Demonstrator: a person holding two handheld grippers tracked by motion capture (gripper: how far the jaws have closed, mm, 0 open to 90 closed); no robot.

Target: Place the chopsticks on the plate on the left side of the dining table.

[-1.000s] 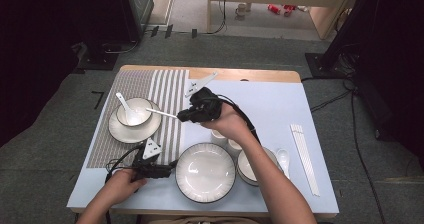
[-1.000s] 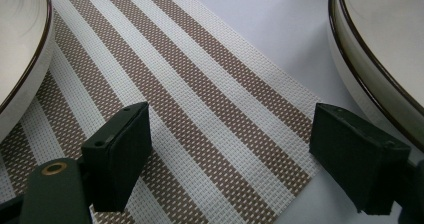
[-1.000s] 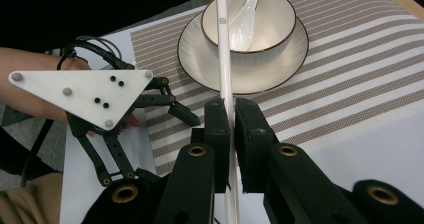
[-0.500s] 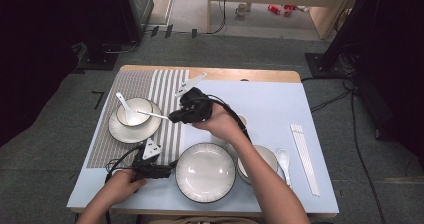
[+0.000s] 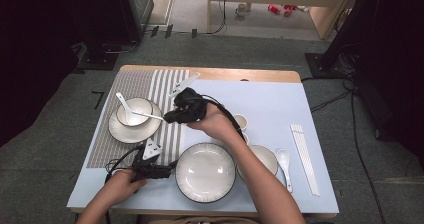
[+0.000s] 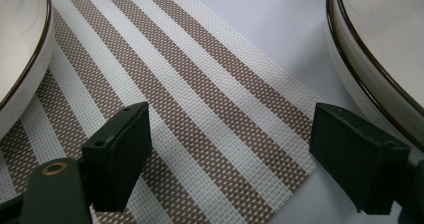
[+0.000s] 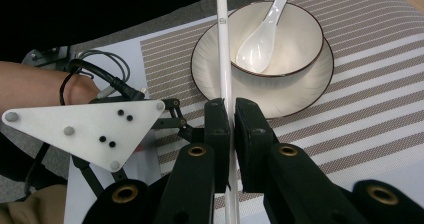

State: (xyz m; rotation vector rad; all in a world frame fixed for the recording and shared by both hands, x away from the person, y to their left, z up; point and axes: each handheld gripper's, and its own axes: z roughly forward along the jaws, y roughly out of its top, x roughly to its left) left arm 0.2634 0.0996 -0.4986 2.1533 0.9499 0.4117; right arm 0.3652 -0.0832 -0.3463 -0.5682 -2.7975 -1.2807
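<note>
My right gripper (image 5: 169, 117) hovers over the striped placemat (image 5: 165, 86), shut on a white chopstick (image 5: 149, 115). In the right gripper view the chopstick (image 7: 223, 49) runs up between the closed jaws (image 7: 229, 119), and its far end lies over the rim of a plate (image 7: 305, 91) that carries a bowl (image 7: 300, 29) with a white spoon (image 7: 260, 39). My left gripper (image 5: 159, 168) rests low at the table's near edge. Its jaws (image 6: 230, 159) stand wide open over the placemat's corner (image 6: 210, 134), nothing between them.
A large empty plate (image 5: 205, 171) sits front centre beside the left gripper. To its right are a bowl (image 5: 264, 156), a white spoon (image 5: 284, 160) and more white chopsticks (image 5: 305, 156). A small cup (image 5: 241, 120) stands behind the right forearm.
The right gripper has carried the chopstick leftward, bringing its tip over the plate with the bowl. The left gripper has stayed put.
</note>
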